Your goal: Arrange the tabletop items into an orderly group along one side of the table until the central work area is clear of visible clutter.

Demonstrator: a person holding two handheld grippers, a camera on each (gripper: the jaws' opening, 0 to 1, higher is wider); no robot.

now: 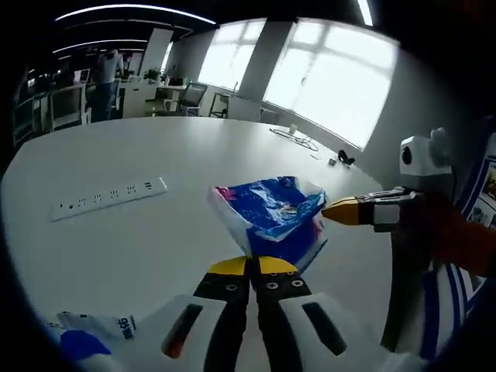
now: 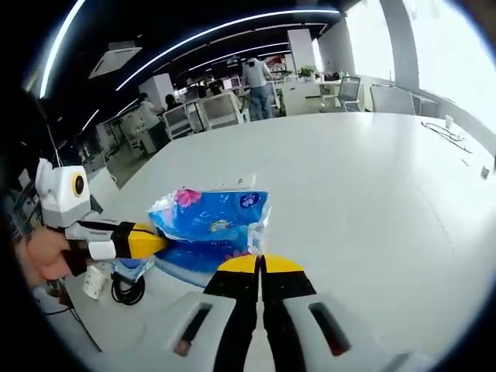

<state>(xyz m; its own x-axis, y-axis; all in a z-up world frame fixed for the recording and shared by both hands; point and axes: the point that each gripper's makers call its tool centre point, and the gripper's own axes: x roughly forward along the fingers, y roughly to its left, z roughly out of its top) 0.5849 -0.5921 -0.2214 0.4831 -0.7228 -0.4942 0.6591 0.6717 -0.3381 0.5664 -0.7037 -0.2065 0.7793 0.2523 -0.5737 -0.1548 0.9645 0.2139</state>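
Left gripper [image 1: 254, 266] pinching blue pack [image 1: 271, 209] | power strip [image 1: 108, 197] beyond

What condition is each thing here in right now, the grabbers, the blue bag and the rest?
left gripper: shut on blue bag, at its near edge
right gripper: shut on blue bag, opposite edge
blue bag: crumpled, held between both grippers over the white table
power strip: lying flat on the table, nothing plugged in
black cable: coiled by the table edge

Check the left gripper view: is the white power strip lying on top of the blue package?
No, the power strip lies flat on the table, apart from the blue package.
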